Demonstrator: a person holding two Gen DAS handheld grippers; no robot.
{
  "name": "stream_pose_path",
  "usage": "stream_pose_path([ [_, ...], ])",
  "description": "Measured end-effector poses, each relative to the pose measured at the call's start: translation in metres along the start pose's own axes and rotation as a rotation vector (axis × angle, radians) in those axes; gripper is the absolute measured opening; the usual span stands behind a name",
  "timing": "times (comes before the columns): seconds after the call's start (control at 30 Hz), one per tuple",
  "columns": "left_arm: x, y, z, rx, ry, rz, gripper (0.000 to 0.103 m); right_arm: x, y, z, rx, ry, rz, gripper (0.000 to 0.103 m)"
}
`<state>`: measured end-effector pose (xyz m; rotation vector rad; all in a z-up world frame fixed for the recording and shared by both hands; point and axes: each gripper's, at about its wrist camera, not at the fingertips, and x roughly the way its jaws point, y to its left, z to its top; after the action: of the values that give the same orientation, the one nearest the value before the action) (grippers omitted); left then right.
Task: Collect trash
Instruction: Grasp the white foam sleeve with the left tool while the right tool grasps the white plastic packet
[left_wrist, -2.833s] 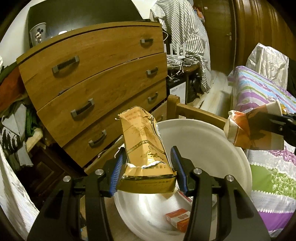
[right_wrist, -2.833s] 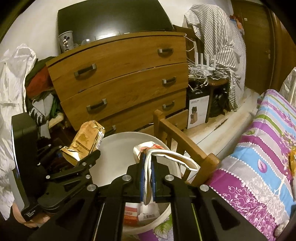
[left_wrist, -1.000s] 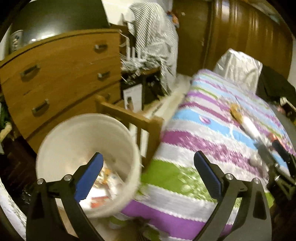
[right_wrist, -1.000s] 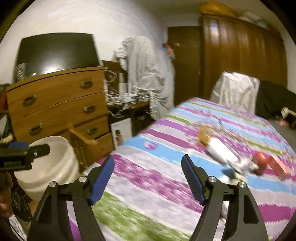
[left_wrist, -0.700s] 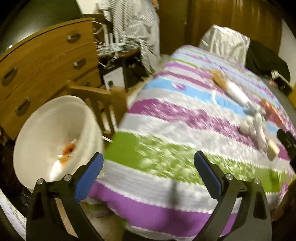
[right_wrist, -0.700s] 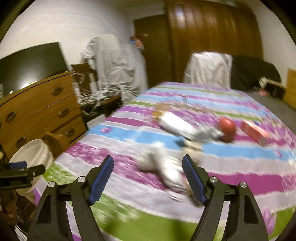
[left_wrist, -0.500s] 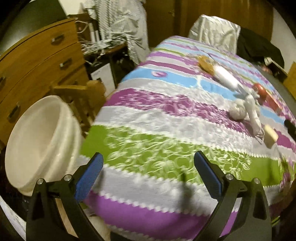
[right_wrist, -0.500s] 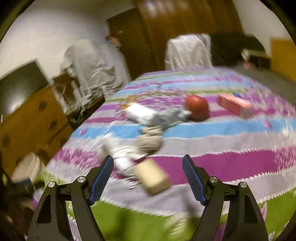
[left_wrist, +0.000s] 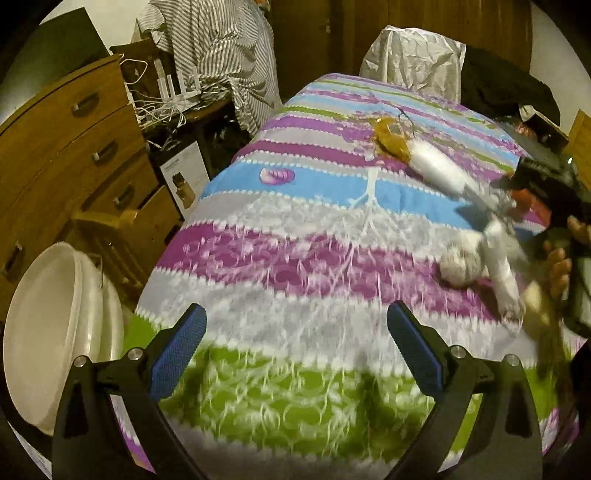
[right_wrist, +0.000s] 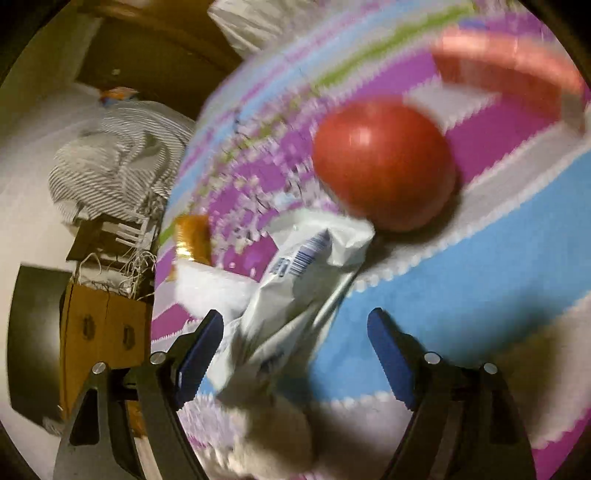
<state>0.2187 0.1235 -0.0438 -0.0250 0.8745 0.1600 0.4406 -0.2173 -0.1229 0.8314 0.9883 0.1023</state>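
Note:
My left gripper (left_wrist: 295, 350) is open and empty, low over the striped bedspread (left_wrist: 295, 258). The white bucket (left_wrist: 44, 332) stands at the lower left beside the bed. Trash lies on the bed to the right: an orange wrapper (left_wrist: 389, 138), a white tube-shaped packet (left_wrist: 439, 171) and crumpled white paper (left_wrist: 461, 264). My right gripper (right_wrist: 295, 350) is open and tilted, close over a white wrapper with a barcode (right_wrist: 295, 288). A red ball (right_wrist: 384, 166) lies just beyond it, and a red box (right_wrist: 506, 74) farther off. The right gripper also shows in the left wrist view (left_wrist: 546, 192).
A wooden dresser (left_wrist: 66, 147) and a wooden chair (left_wrist: 122, 236) stand left of the bed. A cluttered side table with cables (left_wrist: 173, 103) and a striped shirt (left_wrist: 221, 55) are behind. A silver bag (left_wrist: 413, 62) sits at the bed's far end.
Both grippers let go of their trash at the bucket and swung right over the bed. The right gripper has dropped close to the white wrapper and red ball.

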Motion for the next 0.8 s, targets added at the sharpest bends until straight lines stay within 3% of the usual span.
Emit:
stream_pose_path([
  [0.07, 0.000, 0.000, 0.013, -0.018, -0.007, -0.021, 0.095, 0.009, 0.005, 0.001, -0.047, 0.018, -0.005, 0.047],
  [0.17, -0.003, -0.003, 0.040, -0.048, -0.021, -0.078, 0.095, 0.005, 0.005, 0.000, -0.083, 0.023, 0.069, 0.024],
  [0.3, -0.003, -0.021, 0.079, -0.064, -0.024, -0.185, 0.095, -0.032, -0.006, -0.011, -0.072, -0.004, 0.225, 0.023],
  [0.47, 0.030, -0.055, 0.121, -0.112, 0.079, -0.282, 0.095, -0.090, -0.028, -0.026, -0.076, -0.090, 0.434, 0.023],
  [0.57, 0.061, -0.083, 0.140, -0.217, 0.177, -0.337, 0.097, -0.114, -0.051, -0.038, -0.127, -0.127, 0.567, 0.024],
  [0.67, 0.095, -0.117, 0.150, -0.324, 0.249, -0.324, 0.097, -0.117, -0.075, -0.044, -0.136, -0.132, 0.607, 0.024],
  [0.8, 0.140, -0.160, 0.158, -0.365, 0.321, -0.213, 0.097, -0.104, -0.105, -0.052, -0.061, -0.122, 0.734, 0.024],
])
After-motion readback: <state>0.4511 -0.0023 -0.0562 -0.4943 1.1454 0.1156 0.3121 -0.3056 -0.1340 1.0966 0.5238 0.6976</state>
